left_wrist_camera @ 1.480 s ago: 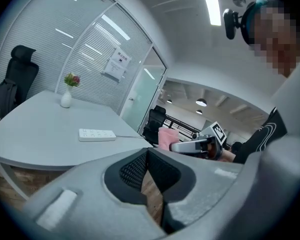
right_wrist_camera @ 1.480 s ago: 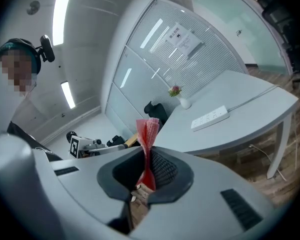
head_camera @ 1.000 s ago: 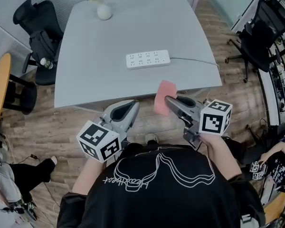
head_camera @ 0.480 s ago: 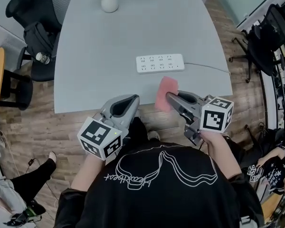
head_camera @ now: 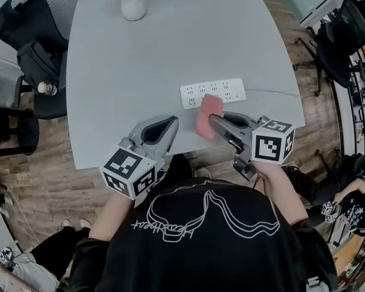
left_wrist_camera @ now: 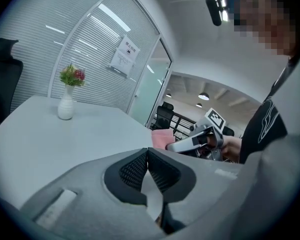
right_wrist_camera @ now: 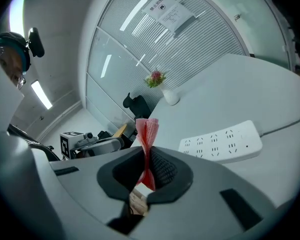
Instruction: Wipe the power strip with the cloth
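A white power strip [head_camera: 212,93] [right_wrist_camera: 221,142] lies on the grey table [head_camera: 140,72], its cable running off to the right. A folded pink cloth [head_camera: 208,115] [right_wrist_camera: 147,143] stands upright, pinched in my right gripper [head_camera: 214,122] [right_wrist_camera: 149,170], and its top edge overlaps the strip's near side in the head view. The cloth [left_wrist_camera: 162,137] also shows in the left gripper view, beyond the jaws. My left gripper [head_camera: 170,123] [left_wrist_camera: 146,160] is shut with nothing between its pads, held over the table's near edge, left of the cloth.
A white vase [head_camera: 133,6] [left_wrist_camera: 66,107] with flowers stands at the table's far end. Black office chairs [head_camera: 24,32] stand left of the table and another [head_camera: 344,29] at the right. Wooden floor surrounds the table.
Both grippers have moved forward over the table's near edge. The cloth in the right gripper now reaches the power strip's near side; before it hung short of the table.
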A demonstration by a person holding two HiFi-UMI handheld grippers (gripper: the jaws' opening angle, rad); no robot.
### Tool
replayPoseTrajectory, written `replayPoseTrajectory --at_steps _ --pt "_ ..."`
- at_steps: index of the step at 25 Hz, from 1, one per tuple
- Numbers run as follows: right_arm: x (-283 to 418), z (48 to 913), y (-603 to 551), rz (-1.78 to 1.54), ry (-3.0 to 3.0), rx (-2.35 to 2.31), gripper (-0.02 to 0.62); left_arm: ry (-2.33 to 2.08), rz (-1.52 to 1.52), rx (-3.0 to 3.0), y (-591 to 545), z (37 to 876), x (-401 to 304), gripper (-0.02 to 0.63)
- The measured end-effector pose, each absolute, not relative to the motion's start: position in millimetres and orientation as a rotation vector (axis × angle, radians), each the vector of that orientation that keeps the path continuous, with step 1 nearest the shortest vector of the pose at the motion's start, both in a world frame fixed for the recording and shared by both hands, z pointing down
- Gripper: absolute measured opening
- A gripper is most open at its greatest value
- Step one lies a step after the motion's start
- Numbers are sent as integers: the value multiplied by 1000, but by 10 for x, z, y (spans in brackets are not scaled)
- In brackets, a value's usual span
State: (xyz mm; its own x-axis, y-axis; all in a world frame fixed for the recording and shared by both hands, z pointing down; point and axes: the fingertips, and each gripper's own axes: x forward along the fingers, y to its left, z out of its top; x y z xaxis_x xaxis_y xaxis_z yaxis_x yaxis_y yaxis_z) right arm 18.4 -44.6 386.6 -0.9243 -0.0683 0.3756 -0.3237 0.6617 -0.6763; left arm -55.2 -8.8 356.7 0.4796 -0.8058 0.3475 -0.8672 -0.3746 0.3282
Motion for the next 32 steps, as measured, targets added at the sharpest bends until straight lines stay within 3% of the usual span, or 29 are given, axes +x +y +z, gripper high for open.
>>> replayPoseTrajectory --at_steps 9,32 --pt "-290 4206 -780 1109 -2472 340 31 -1315 218 2237 -514 3926 -975 12" --pt "-619 5064 -1051 893 -2224 369 32 -1222 244 2104 -811 4662 -1245 12"
